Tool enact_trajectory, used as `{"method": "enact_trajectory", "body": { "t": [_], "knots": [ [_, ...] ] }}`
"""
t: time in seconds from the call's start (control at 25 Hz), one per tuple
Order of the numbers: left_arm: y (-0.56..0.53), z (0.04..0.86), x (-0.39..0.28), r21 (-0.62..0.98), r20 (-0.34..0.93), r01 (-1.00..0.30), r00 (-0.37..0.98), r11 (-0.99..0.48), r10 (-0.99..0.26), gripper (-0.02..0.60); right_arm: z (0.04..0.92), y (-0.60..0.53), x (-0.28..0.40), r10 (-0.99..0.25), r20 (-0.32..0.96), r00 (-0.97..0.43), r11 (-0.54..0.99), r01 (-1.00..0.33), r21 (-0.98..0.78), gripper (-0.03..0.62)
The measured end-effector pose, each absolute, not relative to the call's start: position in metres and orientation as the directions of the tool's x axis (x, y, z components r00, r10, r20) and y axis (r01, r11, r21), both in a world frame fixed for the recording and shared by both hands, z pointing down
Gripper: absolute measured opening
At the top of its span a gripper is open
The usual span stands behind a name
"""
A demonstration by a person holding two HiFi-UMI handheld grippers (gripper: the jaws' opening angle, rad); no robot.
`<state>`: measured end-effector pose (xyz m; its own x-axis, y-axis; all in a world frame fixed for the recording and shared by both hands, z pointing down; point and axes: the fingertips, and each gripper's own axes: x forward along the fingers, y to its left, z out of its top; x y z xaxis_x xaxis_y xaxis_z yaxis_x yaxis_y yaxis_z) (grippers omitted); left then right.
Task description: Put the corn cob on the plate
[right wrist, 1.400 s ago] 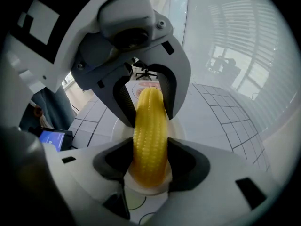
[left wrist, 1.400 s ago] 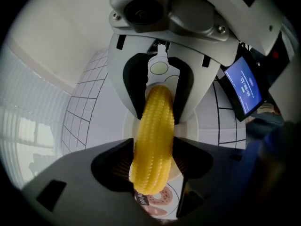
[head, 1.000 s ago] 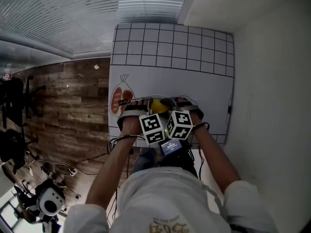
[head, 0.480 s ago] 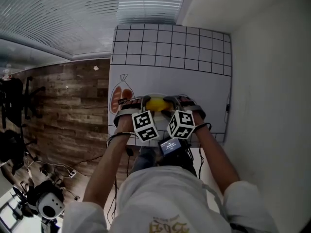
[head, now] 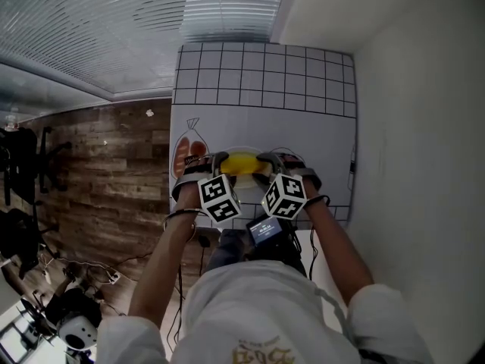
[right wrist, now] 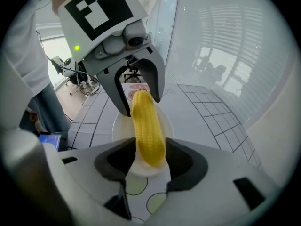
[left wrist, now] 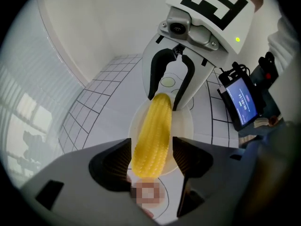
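The table (head: 265, 74) is white, ruled into black squares over its far half. Nearer the person the sheet carries printed outlines: a reddish bag-shaped drawing (head: 189, 154) by the left edge and a couple of pale circles (right wrist: 136, 185). A plain white wall (head: 417, 127) runs close along the table's right side. Slatted blinds (head: 114, 29) fill the space beyond its far end, and the floor (head: 114, 158) to the left is dark wood planking with loose cables (head: 98, 268) trailing over it.

A small white plate (left wrist: 184, 126) sits on the near part of the table. The corn cob (head: 243, 162) lies lengthwise above the plate, and I can't tell whether it rests on it or hangs just clear. The person has a tool at each end. The left gripper (left wrist: 150, 158) has its jaws clamped on one end of the cob. The right gripper (right wrist: 150, 160) has just been drawing its jaws in around the other end, and its pads now look to press against the kernels on both sides. A little lit screen (head: 265, 230) hangs at the person's waist, between the forearms.
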<state>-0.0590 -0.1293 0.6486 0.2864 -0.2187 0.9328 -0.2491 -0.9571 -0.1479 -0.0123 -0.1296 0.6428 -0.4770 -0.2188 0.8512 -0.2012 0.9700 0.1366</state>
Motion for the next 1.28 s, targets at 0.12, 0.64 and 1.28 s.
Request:
{"method": "enact_trajectory", "body": {
  "t": [0.12, 0.64, 1.28],
  "knots": [
    [-0.125, 0.647, -0.064, -0.153, 0.932, -0.257, 0.283, -0.954, -0.225, 0.273, 0.639, -0.128, -0.008, -0.237, 0.844, -0.48, 0.961, -0.243, 0.132, 0.204],
    [-0.139, 0.589, -0.086, -0.218, 0.8, -0.509, 0.396, -0.833, -0.451, 0.184, 0.58, -0.129, 0.005, -0.467, 0.702, -0.537, 0.82, -0.561, 0.117, 0.137],
    [-0.105, 0.46, -0.093, -0.012, 0.374, -0.748, 0.611, -0.663, -0.697, 0.008, 0.458, -0.088, 0.019, -0.815, 0.385, -0.432, 0.517, -0.843, 0.149, 0.008]
  ]
}}
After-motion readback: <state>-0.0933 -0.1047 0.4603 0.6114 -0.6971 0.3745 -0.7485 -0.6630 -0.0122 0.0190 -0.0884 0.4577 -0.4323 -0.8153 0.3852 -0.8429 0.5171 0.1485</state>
